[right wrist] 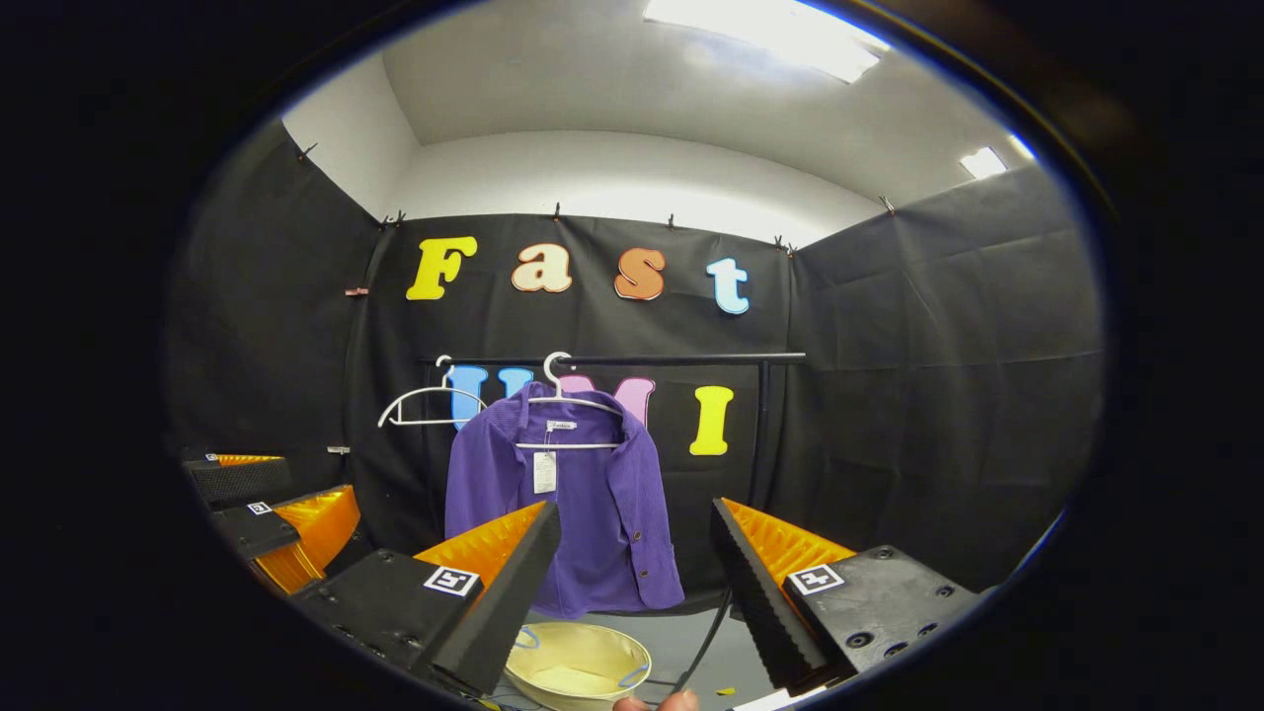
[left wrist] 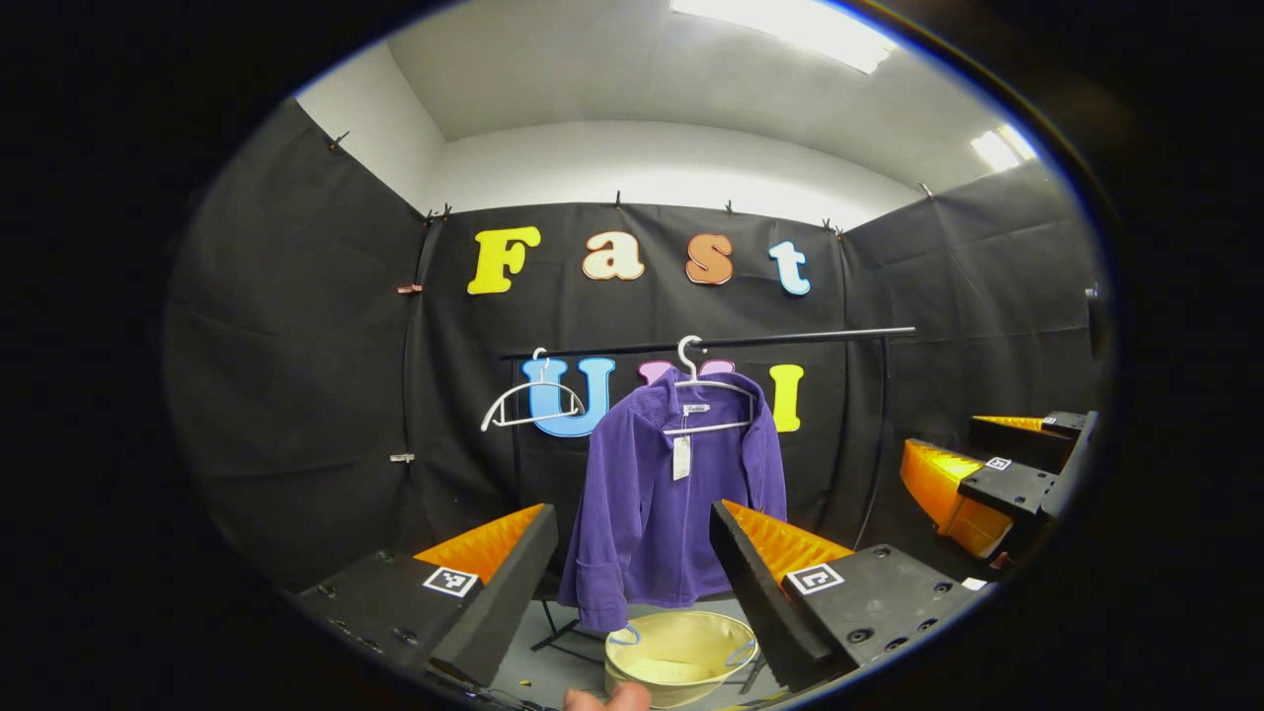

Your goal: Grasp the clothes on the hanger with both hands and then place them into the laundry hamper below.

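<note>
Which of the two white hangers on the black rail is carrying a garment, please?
The white wire hanger farther right along the black rail carries the purple fleece jacket. The other white hanger, to its left, hangs bare.

A staged recording booth is shown, dressed as a laundry corner rather than a lived-in home. The space is enclosed by black cloth walls (left wrist: 296,375), which are pinned up with small clips along their top edge. Above the cloth, plain white wall and a white ceiling with bright light panels (left wrist: 790,25) are seen. A dark clothes rail (left wrist: 711,344) is set in front of the back cloth. From the rail a purple jacket (left wrist: 671,504) on a white hanger and an empty white hanger (left wrist: 528,400) are hung. Below the rail, a pale yellow laundry hamper (left wrist: 681,652) is placed on a grey floor.
</note>
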Available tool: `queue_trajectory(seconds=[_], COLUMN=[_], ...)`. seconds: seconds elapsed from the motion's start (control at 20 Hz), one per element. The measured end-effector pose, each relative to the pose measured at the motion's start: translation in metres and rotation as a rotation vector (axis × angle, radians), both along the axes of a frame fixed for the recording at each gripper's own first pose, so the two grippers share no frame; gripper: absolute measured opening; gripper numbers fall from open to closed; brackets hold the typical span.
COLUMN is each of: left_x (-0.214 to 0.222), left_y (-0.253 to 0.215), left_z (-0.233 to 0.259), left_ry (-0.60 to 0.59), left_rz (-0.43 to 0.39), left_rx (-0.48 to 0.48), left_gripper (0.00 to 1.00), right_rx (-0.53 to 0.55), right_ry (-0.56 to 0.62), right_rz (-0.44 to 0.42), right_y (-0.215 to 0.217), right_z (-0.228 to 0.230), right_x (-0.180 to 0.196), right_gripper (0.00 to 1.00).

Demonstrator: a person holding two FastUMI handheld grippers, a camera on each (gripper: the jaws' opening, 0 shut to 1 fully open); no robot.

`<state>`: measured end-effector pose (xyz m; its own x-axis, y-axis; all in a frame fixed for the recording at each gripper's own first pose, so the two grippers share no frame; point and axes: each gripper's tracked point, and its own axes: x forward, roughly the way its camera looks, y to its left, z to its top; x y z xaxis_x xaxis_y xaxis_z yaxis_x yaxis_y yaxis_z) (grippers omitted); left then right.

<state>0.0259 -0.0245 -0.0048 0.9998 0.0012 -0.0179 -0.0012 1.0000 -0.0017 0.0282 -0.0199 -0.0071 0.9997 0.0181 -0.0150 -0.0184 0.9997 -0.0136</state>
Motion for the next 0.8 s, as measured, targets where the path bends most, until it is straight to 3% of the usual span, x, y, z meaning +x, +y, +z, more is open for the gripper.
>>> queue_trajectory(seconds=[0.3, 0.8], left_x=[0.066, 0.229], left_y=[-0.031, -0.057], left_z=[-0.008, -0.030], left_ry=[0.005, -0.006], left_rz=[0.044, 0.107], left_rx=[0.021, -0.003], left_gripper=[0.98, 0.97], right_rx=[0.015, 0.037], right_ry=[0.019, 0.017], right_rz=[0.059, 0.199], right_y=[-0.017, -0.005], right_z=[-0.021, -0.064], right_x=[0.073, 0.243], right_gripper=[0.98, 0.98])
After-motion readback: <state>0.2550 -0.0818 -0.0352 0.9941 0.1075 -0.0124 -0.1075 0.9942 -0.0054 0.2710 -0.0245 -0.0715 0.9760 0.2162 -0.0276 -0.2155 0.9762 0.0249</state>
